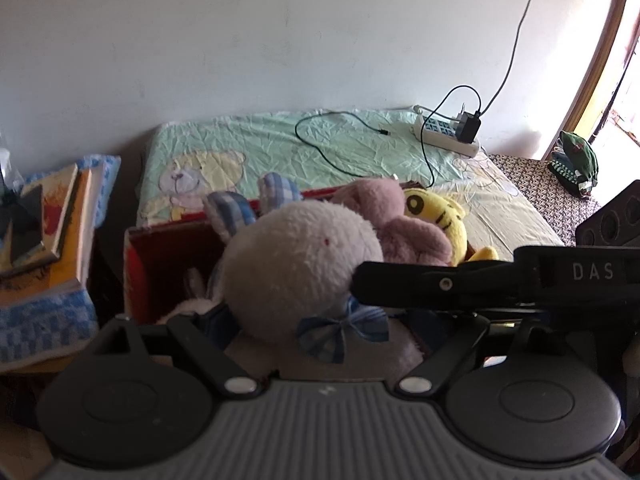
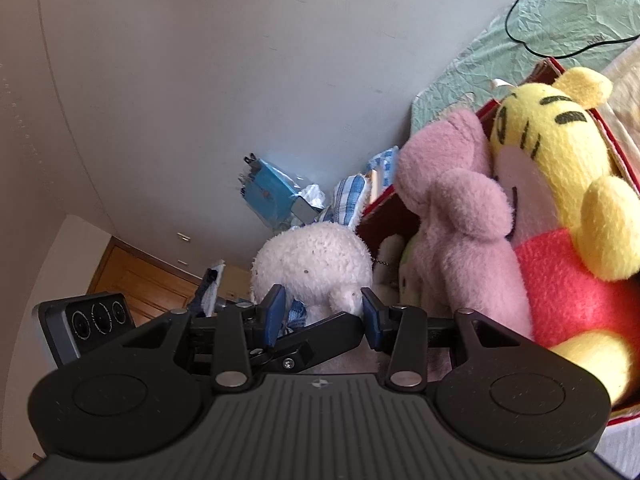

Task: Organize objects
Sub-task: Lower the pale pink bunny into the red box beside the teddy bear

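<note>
White bunny hiding left gripper fingertips.

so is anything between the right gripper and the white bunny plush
yes, partly: a black finger, seemingly the left gripper's, slants across the gap between the pads of the open right gripper, low in front of the white bunny. above that finger, nothing visible blocks the bunny's head
</note>
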Demonstrator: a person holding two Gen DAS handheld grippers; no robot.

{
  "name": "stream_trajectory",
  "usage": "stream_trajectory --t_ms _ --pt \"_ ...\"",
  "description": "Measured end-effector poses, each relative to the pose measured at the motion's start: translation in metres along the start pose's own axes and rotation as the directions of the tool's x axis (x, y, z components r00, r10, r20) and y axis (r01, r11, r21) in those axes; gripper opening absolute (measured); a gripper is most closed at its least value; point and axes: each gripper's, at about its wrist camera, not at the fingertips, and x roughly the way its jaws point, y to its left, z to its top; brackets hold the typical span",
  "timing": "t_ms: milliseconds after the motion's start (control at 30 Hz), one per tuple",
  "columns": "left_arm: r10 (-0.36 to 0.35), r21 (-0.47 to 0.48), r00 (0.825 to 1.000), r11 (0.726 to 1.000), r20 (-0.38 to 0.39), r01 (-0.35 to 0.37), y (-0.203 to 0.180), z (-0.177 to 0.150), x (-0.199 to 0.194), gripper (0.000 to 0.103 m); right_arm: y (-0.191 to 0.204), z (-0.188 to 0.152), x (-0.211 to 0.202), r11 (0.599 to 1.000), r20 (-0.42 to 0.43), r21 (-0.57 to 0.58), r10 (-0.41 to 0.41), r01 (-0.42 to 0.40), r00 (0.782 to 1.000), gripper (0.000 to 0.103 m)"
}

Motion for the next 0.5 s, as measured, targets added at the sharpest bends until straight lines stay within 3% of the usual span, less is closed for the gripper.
stream_trajectory --t_ms 100,267,500 --pt "0.025 0.04 0.999 0.999 0.033 -0.027 -0.005 -0.002 -0.007 0.089 0.005 -0.001 0.002 0.999 0.007 -0.032 0.005 -0.004 1.0 0.044" --pt "0.037 0.026 0.999 0.999 0.009 -0.037 0.005 -0.003 0.003 0.091 -0.001 -0.002 0.012 1.0 0.014 -0.014 -0.025 0.025 1.0 0.043" --pt "0.11 0.05 0.994 0.993 -0.013 -0.11 0.013 -0.013 0.019 0.099 -0.003 -0.006 0.029 0.989 0.005 -0.057 -0.139 0.139 0.99 0.032"
